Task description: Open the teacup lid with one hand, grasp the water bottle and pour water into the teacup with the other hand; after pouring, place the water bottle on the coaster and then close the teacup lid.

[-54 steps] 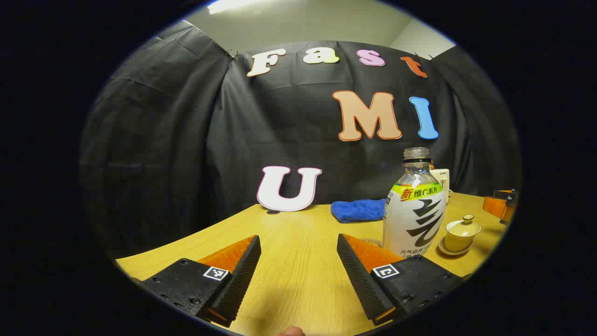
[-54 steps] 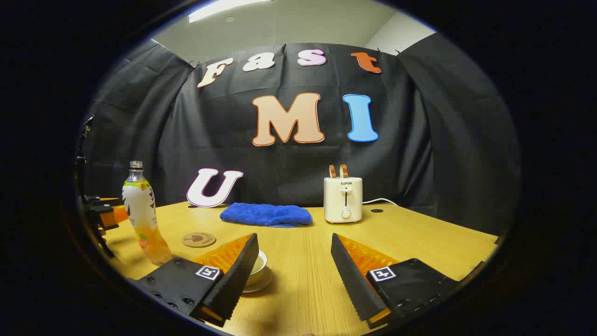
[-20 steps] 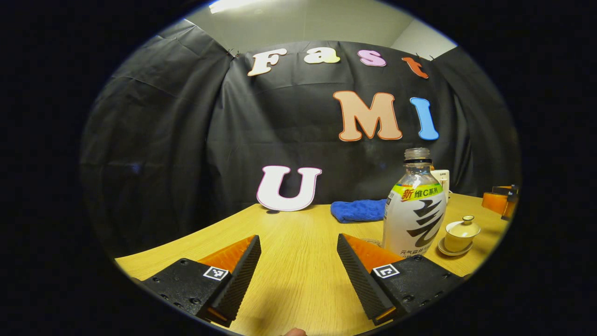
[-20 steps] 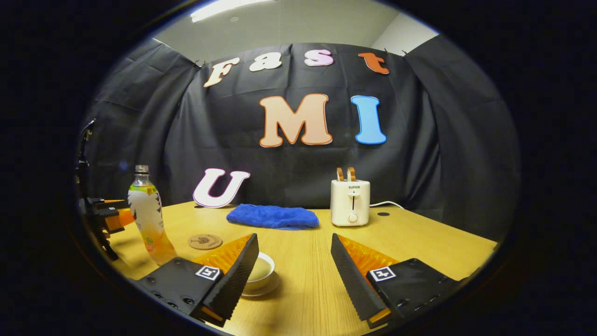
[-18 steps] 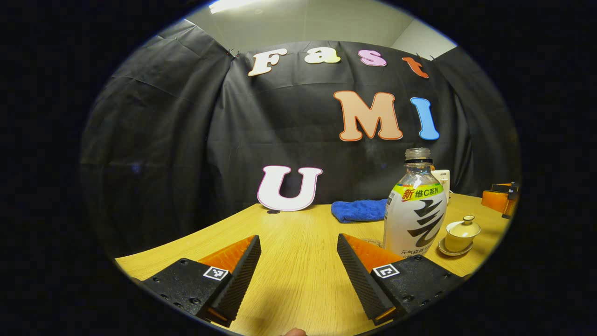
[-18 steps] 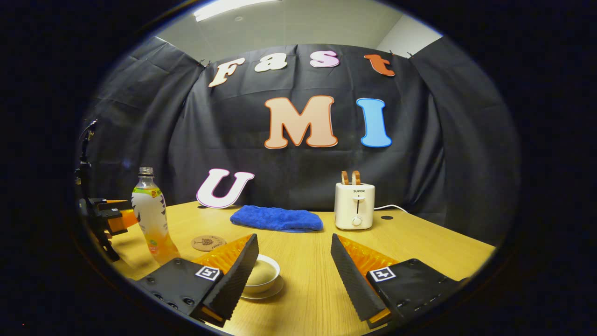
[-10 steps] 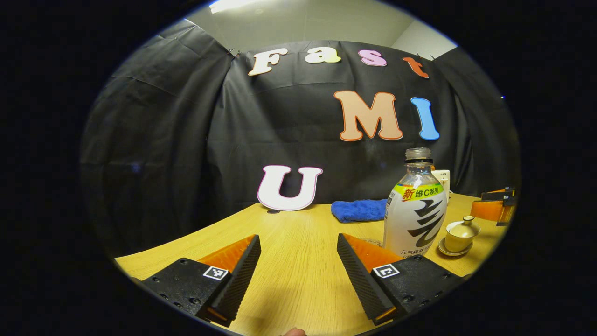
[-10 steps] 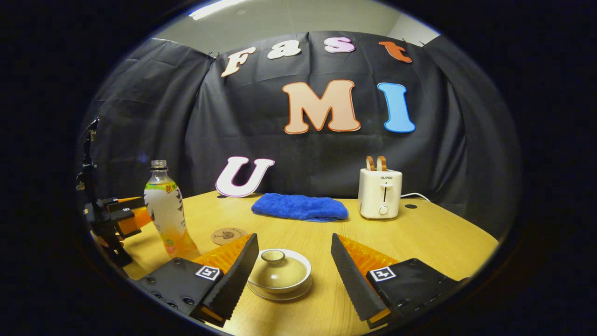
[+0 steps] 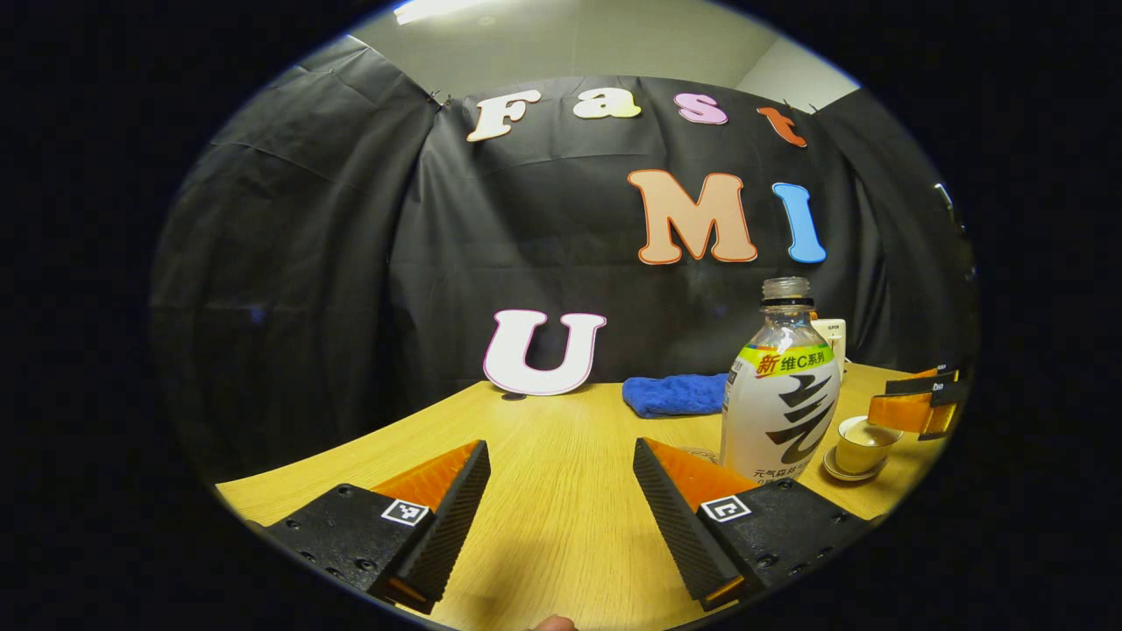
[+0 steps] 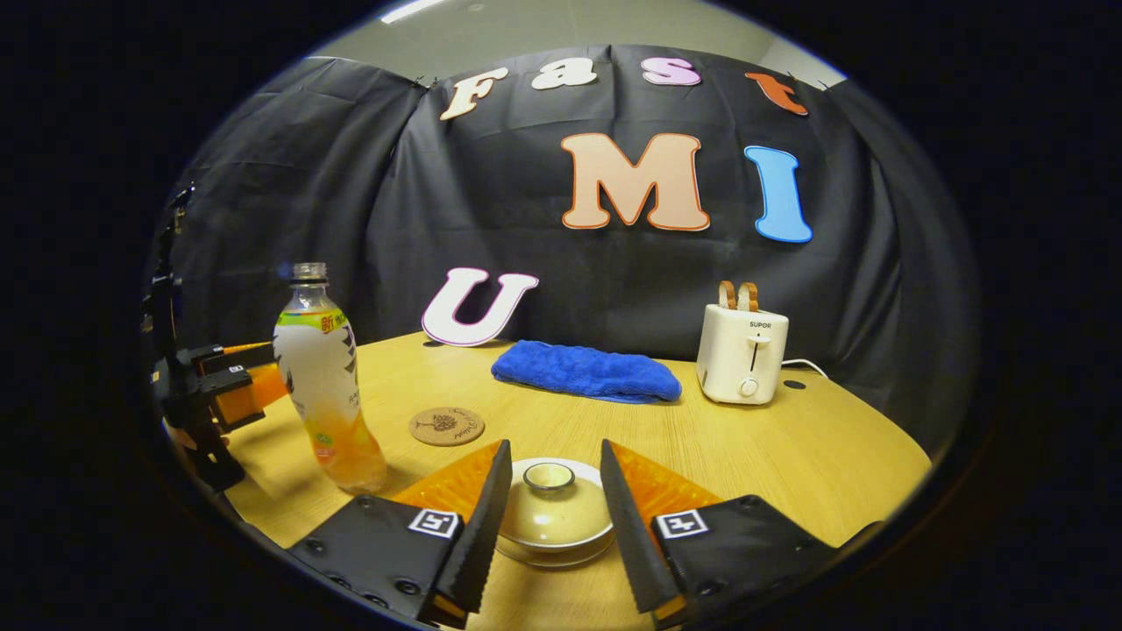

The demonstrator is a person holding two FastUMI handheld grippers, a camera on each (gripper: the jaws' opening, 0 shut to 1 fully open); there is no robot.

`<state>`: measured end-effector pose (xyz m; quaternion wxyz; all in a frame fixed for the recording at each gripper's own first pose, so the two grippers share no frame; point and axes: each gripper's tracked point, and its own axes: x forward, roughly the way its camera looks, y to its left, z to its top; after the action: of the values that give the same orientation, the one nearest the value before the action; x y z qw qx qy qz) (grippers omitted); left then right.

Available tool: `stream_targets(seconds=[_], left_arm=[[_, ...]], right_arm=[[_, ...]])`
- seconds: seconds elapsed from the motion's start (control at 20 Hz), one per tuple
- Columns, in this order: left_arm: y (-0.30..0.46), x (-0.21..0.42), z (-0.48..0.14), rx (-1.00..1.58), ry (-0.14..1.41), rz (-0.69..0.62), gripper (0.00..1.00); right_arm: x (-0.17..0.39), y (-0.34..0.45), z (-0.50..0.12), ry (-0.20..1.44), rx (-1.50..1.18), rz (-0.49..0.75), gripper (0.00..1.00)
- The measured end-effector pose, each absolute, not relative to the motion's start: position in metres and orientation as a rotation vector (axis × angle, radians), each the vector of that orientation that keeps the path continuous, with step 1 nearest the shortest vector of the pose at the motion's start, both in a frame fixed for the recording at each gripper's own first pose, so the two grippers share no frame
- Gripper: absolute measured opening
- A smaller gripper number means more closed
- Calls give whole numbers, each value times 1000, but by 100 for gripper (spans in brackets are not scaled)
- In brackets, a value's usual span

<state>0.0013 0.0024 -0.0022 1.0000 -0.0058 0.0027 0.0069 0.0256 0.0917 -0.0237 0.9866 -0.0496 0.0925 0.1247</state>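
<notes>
A cream teacup with its lid [image 10: 554,519] on sits on a saucer on the wooden table [image 10: 789,456]. My right gripper [image 10: 554,450] hangs over it, open but narrowed, one finger on each side of the lid knob [image 10: 549,477], with small gaps left. In the left gripper view that gripper [image 9: 916,408] covers the top of the cup [image 9: 857,445]. The capless bottle [image 10: 326,386], with orange drink in its base, stands upright to the left. My left gripper [image 9: 561,447] is open and empty, with the bottle [image 9: 780,394] just ahead on its right. A round cork coaster [image 10: 446,426] lies between bottle and cup.
A folded blue towel [image 10: 585,371] lies at the back of the table. A white toaster [image 10: 742,353] with its cord stands to the right of it. The left gripper [image 10: 219,386] is beside the bottle near the table's left edge.
My right gripper has come forward and down over the teacup, and its jaws have narrowed around the lid. The left gripper and the bottle have stayed put.
</notes>
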Motion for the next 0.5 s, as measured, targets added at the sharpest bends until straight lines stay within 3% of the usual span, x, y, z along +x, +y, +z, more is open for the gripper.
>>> stream_targets(seconds=[0.2,0.3,0.35,0.45,0.5], left_arm=[[2,2,-3,-11,5,14,96],[2,2,-3,-12,6,14,96],[2,2,-3,-12,5,14,96],[2,2,-2,-13,5,13,96],[2,1,-3,-12,5,13,96]], right_arm=[[23,97,-33,220,-96,270,63],[25,98,-33,225,-95,273,51],[27,97,-31,214,-92,266,50],[27,94,-31,225,-92,270,33],[28,96,-31,224,-94,272,34]])
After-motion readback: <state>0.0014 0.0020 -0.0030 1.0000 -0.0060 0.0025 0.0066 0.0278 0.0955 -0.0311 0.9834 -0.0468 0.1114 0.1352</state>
